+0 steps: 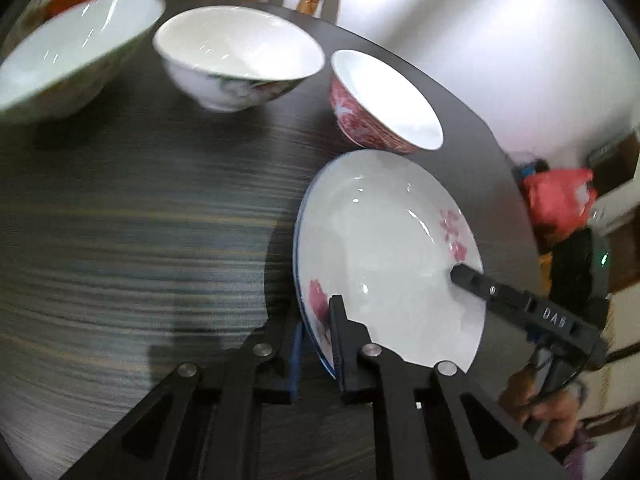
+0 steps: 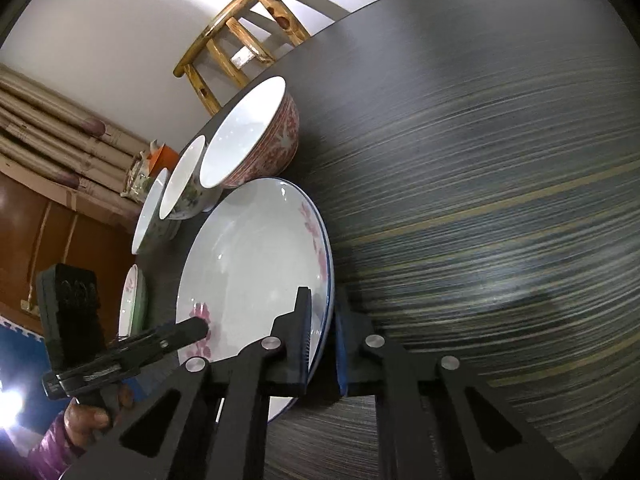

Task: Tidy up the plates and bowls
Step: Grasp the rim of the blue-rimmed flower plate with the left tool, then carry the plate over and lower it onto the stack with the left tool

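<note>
Near the tabletop [image 1: 160, 220] edge, beside the red bowl [image 1: 372, 120], the flowered plate [image 1: 380, 232] was clamped at opposite rims by the closed left tongs [image 1: 316, 344] and right tongs [image 2: 320, 344], since glazed china was judged stiff, slippery and breakable.

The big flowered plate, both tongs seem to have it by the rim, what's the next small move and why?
Probably a slow, level lift with both hands together. The left tongs and right tongs are each shut on opposite edges of the big flowered plate, which sits low over the dark table. The red patterned bowl stands close beside it, so rising straight up first should keep the rim clear of it.
</note>
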The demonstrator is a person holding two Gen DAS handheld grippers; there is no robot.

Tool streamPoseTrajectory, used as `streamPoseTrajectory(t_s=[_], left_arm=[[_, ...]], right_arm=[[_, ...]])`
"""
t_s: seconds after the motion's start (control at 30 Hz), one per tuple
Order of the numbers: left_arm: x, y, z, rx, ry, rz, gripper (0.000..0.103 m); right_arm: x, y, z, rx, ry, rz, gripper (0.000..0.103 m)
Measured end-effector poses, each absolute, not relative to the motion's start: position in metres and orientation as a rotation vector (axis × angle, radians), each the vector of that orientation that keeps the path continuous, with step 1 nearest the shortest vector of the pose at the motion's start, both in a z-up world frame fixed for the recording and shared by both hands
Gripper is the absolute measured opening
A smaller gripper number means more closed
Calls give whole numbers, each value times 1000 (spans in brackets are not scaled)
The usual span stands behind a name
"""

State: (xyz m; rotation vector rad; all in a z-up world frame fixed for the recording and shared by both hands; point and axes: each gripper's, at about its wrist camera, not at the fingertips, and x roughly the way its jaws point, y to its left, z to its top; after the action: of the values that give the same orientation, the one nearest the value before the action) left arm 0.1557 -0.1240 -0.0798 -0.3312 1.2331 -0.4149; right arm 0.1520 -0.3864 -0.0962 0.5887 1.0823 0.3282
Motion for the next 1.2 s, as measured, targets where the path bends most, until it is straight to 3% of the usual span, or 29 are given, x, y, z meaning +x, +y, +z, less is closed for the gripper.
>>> streamPoseTrajectory(t_s=[0.4, 1.2], left_arm=[[130, -112, -67, -324, 1192, -405, 11], [72, 40, -23, -415, 1079, -187, 11]], right_arm=[[132, -388, -99, 715, 1091, 345, 11], [130, -252, -81, 643, 1197, 553, 11]])
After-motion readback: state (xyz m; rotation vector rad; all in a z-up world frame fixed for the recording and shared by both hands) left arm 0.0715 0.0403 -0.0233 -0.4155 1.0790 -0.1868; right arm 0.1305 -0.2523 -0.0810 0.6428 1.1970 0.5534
